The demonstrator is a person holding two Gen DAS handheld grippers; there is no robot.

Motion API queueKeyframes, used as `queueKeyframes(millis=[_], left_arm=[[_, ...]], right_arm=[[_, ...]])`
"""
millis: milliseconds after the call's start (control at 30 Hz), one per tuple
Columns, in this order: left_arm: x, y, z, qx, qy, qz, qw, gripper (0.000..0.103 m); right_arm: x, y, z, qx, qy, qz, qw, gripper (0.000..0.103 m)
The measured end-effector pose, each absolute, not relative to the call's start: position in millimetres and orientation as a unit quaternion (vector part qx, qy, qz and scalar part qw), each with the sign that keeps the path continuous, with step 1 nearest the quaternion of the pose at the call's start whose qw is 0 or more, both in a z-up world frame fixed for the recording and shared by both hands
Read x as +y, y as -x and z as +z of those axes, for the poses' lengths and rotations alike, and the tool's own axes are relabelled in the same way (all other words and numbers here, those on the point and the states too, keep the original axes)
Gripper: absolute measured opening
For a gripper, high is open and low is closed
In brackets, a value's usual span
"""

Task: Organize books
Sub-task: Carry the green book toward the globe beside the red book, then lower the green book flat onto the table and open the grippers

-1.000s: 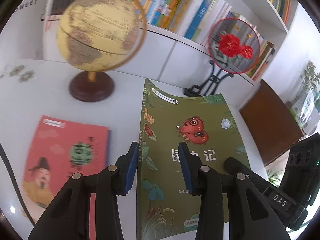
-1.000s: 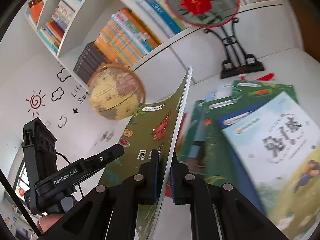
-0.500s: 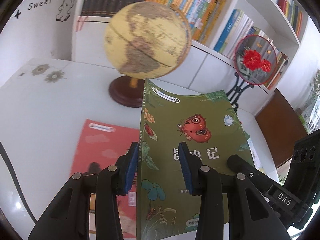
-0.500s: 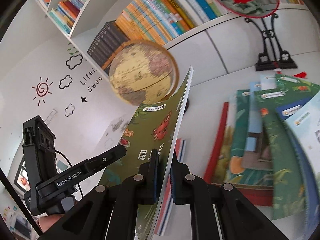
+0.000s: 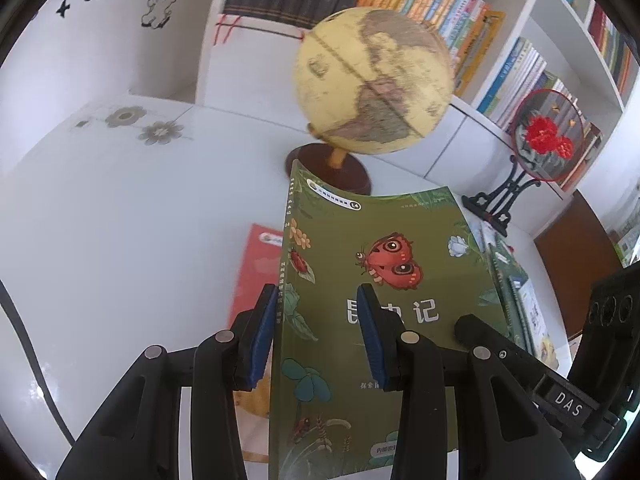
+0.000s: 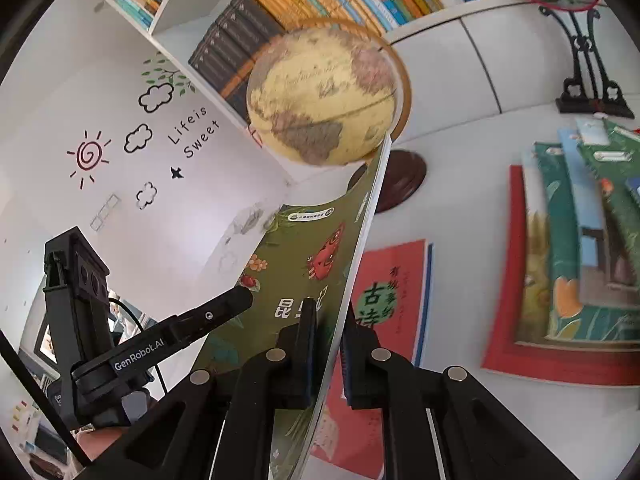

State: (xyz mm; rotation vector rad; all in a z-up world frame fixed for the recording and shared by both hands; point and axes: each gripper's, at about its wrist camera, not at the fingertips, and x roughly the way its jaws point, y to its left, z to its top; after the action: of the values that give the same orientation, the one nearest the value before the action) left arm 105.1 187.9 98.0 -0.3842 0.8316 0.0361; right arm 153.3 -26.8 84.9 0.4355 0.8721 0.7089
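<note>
The right gripper (image 6: 328, 344) is clamping the green book (image 5: 384, 304) by its page edge, holding it above the white table (image 5: 120, 240). The left gripper (image 5: 316, 336) is straddling the book's spine corner, jaws parted, while a red book (image 6: 392, 292) is lying flat below near the globe (image 5: 372, 80).

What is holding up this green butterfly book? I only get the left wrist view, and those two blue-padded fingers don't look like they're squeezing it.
Observer: The right gripper is. Its jaws are shut on the long edge of the green book, which hangs tilted above the table.
Operator: What's on the red book underneath?
Observer: The red book lies flat, with a green circle on its cover and a blue strip along its right edge.
Operator: Are there more books?
Observer: Yes. A fanned pile of books lies to its right, green and blue covers on top of a red-bordered one.
</note>
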Motion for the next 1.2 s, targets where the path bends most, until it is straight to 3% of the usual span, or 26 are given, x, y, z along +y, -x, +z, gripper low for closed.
queueKeyframes(millis=[700,1100,1200], left_arm=[[203,-101,34,0.473,0.184,0.003,0.862,0.036],[207,-111,31,0.479,0.162,0.000,0.863,0.036],[204,-113,32,0.489,0.142,0.005,0.861,0.043]], right_arm=[[-11,-144,31,0.463,-0.225,0.272,0.813,0.011],[-11,-137,20,0.471,-0.246,0.252,0.809,0.013],[-9,-138,16,0.479,-0.244,0.247,0.806,0.017]])
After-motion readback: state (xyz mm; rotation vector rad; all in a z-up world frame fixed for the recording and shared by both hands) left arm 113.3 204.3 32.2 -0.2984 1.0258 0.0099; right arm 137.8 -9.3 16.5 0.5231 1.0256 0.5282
